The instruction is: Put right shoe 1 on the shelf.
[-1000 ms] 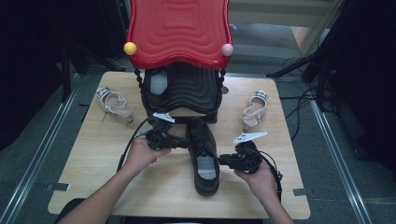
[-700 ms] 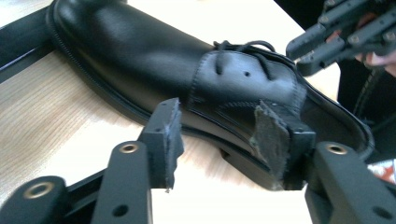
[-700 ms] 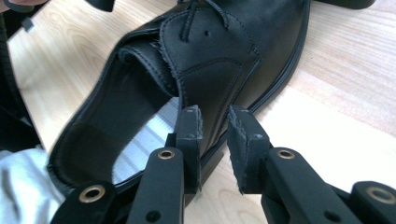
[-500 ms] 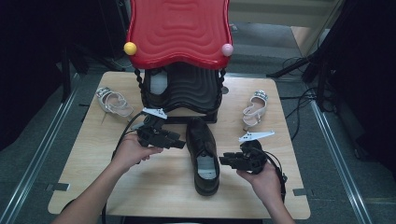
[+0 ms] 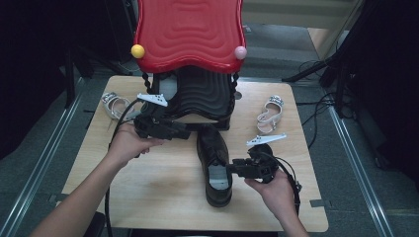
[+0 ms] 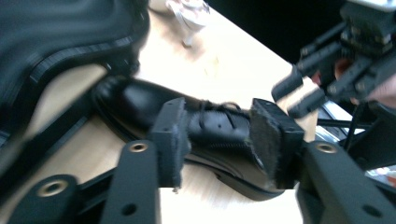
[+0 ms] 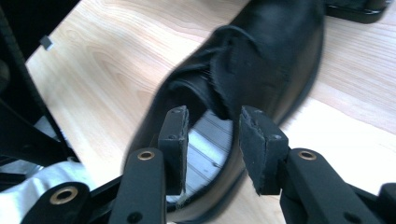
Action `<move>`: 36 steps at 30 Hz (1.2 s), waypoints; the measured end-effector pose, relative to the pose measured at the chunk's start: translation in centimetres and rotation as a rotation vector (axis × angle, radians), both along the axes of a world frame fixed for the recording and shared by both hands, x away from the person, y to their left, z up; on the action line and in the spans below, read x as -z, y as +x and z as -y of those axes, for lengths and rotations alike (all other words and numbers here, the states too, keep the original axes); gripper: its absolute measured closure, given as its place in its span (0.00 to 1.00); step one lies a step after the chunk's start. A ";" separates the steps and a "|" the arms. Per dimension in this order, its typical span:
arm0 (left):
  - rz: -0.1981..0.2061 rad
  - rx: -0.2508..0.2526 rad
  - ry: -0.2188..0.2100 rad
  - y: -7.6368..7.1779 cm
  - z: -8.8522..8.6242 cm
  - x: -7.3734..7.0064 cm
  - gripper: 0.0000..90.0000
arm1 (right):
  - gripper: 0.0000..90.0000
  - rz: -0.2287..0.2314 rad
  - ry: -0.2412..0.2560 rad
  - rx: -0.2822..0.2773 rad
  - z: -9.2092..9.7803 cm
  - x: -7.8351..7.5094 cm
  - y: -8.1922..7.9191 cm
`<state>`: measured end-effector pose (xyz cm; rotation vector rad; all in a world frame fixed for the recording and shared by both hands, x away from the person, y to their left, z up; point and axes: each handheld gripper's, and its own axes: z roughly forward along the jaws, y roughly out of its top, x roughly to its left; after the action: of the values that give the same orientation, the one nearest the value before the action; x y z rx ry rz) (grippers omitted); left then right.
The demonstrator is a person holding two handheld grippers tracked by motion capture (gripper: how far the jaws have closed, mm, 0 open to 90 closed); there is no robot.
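A black leather lace-up shoe (image 5: 214,163) lies on the light wooden bench (image 5: 163,182), roughly at its middle, toe toward the far edge and heel toward the near edge, its grey insole showing in the opening. The right gripper (image 5: 236,169) is held in the person's right hand (image 5: 276,190) just beside the shoe's right flank, near the heel opening. In the right gripper view its jaws stand narrowly apart, a clear gap between the pads, with the shoe's collar and grey insole (image 7: 210,144) seen through that gap; whether the pads touch the leather cannot be told. The left gripper (image 5: 183,133), held in the left hand (image 5: 126,144), hovers beside the shoe's toe, close to the foot of the black ribbed shoe rack (image 5: 202,94) with its red wavy plastic top (image 5: 190,32) at the far edge of the bench. In the left gripper view its jaws are wide apart and hold nothing; the shoe's laced middle (image 6: 219,123) lies beyond them, framed between the pads, apart from both. A pale strappy sandal (image 5: 271,112) lies toward the far right corner of the bench, and another pale sandal (image 5: 113,103) toward the far left corner, both well apart from the shoe.
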<state>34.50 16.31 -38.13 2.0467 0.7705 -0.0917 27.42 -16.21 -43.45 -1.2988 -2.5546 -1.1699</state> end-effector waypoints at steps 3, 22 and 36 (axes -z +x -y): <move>0.002 0.013 -0.019 0.6 -0.2 -1.6 0.80 | 0.71 -0.008 -0.005 -0.012 -0.8 -0.3 -0.2; 0.073 0.033 -0.013 2.9 0.3 -7.2 0.91 | 0.70 -0.119 -0.118 -0.121 -6.5 2.1 0.0; 0.136 0.022 -0.019 5.0 -0.4 -12.2 0.92 | 0.68 -0.111 -0.207 -0.099 -9.2 4.4 0.7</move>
<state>39.49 16.75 -25.94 2.0211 0.6611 0.0276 28.16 -6.96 -47.86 -1.2189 -2.6797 -0.8106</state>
